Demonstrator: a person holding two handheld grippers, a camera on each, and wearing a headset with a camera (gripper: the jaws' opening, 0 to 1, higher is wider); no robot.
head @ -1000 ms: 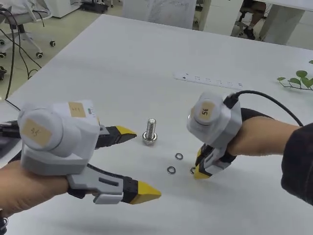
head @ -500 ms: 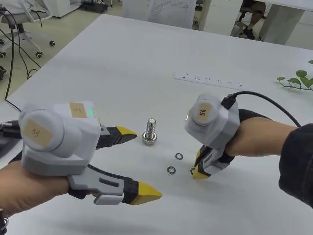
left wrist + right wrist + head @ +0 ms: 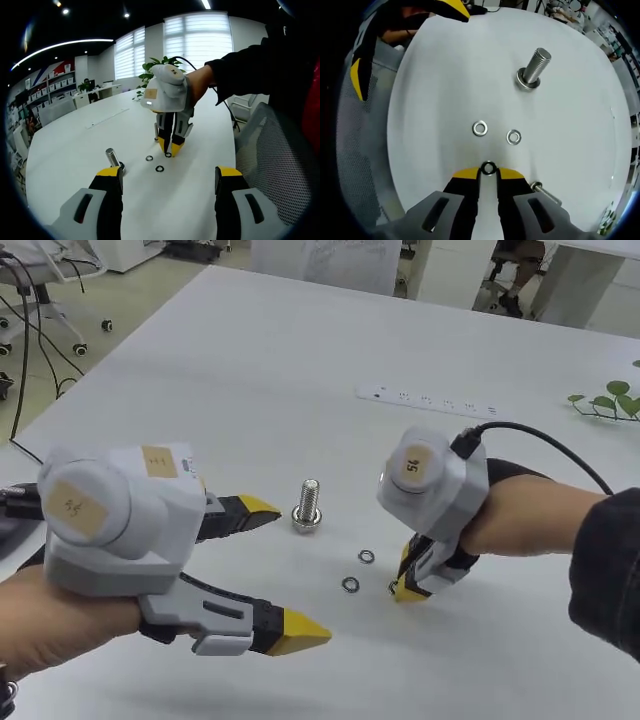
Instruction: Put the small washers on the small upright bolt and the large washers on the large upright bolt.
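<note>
A large upright bolt stands mid-table with a washer round its base. Two loose washers lie to its right, also seen as washers. My right gripper points down at the table, its jaws shut on a third small washer at their yellow tips. A small bolt sits just beside its right finger. My left gripper hovers wide open, left of the large bolt, holding nothing. It faces the right gripper.
A white power strip lies further back on the white table. A green plant is at the right edge. A cable runs from the right gripper. Office chairs stand beyond the table's left edge.
The right gripper has edged slightly left over the washer at its tips. The left gripper, bolt and loose washers have stayed put.
</note>
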